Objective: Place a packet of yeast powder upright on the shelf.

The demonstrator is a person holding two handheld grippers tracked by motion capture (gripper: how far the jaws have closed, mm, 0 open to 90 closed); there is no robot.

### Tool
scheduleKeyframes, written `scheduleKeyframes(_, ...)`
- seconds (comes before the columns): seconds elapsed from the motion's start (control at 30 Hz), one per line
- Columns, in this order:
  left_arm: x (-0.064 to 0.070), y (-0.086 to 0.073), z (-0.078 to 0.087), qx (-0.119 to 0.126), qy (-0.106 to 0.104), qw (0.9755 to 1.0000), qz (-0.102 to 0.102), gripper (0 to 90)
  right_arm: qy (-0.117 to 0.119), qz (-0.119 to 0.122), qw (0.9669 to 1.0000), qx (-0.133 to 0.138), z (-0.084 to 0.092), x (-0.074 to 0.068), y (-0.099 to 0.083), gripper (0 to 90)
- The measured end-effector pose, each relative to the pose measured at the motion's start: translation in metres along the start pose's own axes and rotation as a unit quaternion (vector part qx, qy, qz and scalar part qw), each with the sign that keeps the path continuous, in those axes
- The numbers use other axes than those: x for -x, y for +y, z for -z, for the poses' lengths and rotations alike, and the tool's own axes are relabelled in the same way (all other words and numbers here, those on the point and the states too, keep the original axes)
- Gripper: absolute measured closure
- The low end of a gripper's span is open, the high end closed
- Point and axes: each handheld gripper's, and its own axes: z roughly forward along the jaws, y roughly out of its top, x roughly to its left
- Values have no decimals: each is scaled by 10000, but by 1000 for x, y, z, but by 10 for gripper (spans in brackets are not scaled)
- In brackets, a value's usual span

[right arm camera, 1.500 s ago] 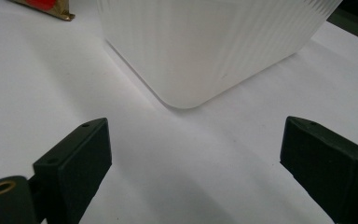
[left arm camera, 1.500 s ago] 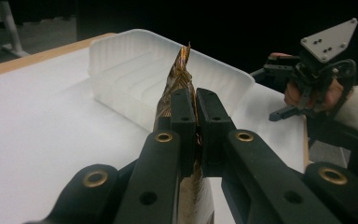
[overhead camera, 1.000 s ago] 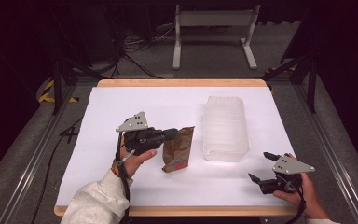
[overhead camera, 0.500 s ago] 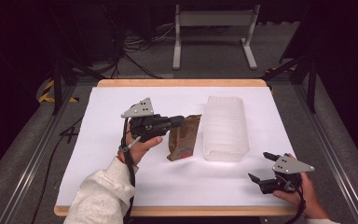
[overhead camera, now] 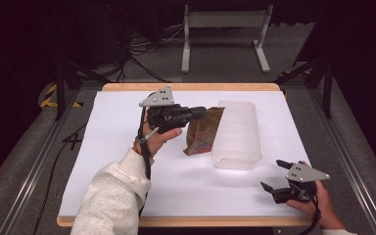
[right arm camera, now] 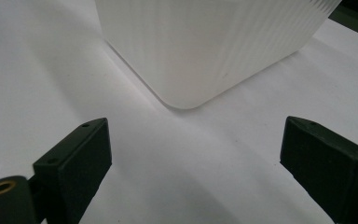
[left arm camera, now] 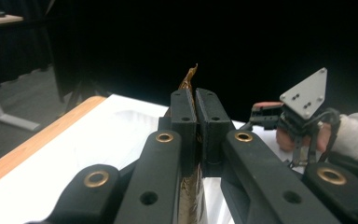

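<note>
Left claw (overhead camera: pixel 201 112) level, pinching brown bag (overhead camera: pixel 201 134) (hanging); right claw (overhead camera: pixel 275 176) agape

a dark lab or studio: black curtains, floor cables (overhead camera: pixel 142 54), white-topped table (overhead camera: pixel 117 127) between metal rails (overhead camera: pixel 34 186).

My high camera looks forward and down over the whole worktop (overhead camera: pixel 127 147). My left hand-held gripper (left arm camera: pixel 195 105) camera looks level along its jaws, toward the white tub (overhead camera: pixel 237 134). My right one sits low, close beside that tub (right arm camera: pixel 205 42); all three share it.
</note>
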Motion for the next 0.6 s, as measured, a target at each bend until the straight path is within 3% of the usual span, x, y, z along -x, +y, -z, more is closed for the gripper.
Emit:
scheduleKeyframes(0.23, -5, 10, -16, 103, -139, 9999, -11, 871, 14, -15, 10000, 11, 1, 1, 0, 93)
scheduleKeyframes(0.6, -1, 15, -46, 181, -462, 9987, -76, 870, 10, -4, 10000, 15, 1, 1, -1, 93)
